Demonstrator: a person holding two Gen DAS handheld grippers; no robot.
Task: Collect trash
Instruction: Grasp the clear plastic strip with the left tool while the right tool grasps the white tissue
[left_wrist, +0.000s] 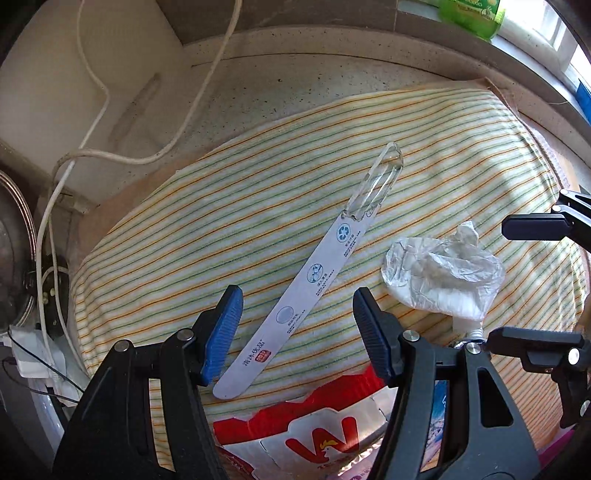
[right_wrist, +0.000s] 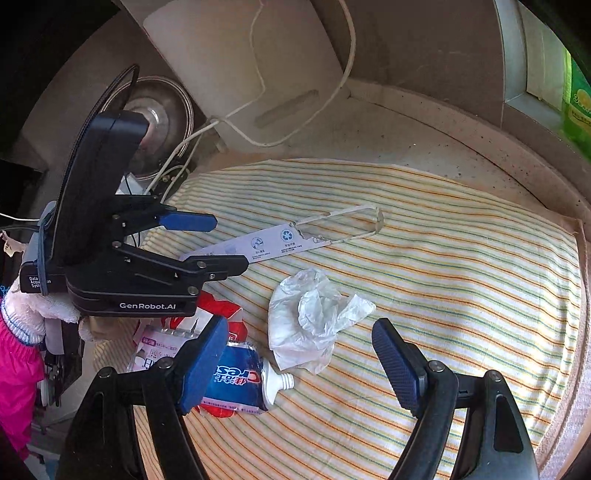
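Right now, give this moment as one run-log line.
left gripper: open over toothbrush package | right gripper: open near crumpled plastic | toothpaste tube: on striped cloth

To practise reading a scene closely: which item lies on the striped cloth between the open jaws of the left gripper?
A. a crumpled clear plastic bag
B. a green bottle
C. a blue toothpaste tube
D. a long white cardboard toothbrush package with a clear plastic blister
D: the long white cardboard toothbrush package runs up between the left gripper fingers, untouched.
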